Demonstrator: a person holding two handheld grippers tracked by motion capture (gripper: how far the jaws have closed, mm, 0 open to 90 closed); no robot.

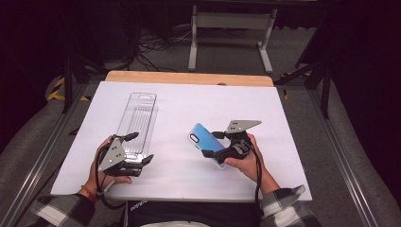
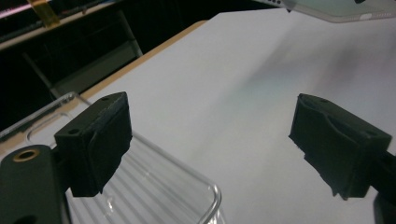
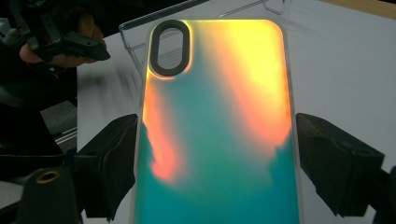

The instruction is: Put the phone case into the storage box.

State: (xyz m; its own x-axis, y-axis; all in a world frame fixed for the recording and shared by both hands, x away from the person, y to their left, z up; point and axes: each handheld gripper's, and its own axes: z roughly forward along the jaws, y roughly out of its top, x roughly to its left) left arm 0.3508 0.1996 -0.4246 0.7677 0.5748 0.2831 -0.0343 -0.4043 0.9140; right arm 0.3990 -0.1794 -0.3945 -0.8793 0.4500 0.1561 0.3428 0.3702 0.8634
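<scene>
White sheet (image 1: 179,142) covering a wooden-edged table (image 1: 189,78), dark floor with cables and a pale metal frame behind

High view:
- Clear plastic tray (image 1: 137,123), long and ribbed, lying flat on the left half of the sheet, its near end between the jaws of the left gripper
- Left gripper (image 1: 142,149), held in the person's left hand (image 1: 101,170) at the near left; jaws spread wide, one either side of the tray's near end, not pinching it
- Phone case (image 1: 205,142), blue here, right of centre, tilted and lifted off the sheet
- Right gripper (image 1: 213,144), held in the right hand (image 1: 246,163); jaws clamped on the near part of the case's two long edges
- Plaid sleeves at the bottom edge

Left gripper view:
- Two black pads (image 2: 100,140) standing far apart with white sheet between them
- Rounded corner of the clear tray (image 2: 187,191) below and beside the left pad; contact cannot be told
- Pale edge of the phone case (image 2: 341,11) at the upper right, well apart

Right gripper view:
- Phone case (image 3: 219,126), iridescent teal with orange and yellow, clear rim, oval camera opening (image 3: 170,46) at upper left
- Both pads (image 3: 112,158) pressed against the case's long sides, holding it
- Clear tray (image 3: 135,32) behind the case's top edge, left gripper (image 3: 81,46) beyond at upper left
</scene>
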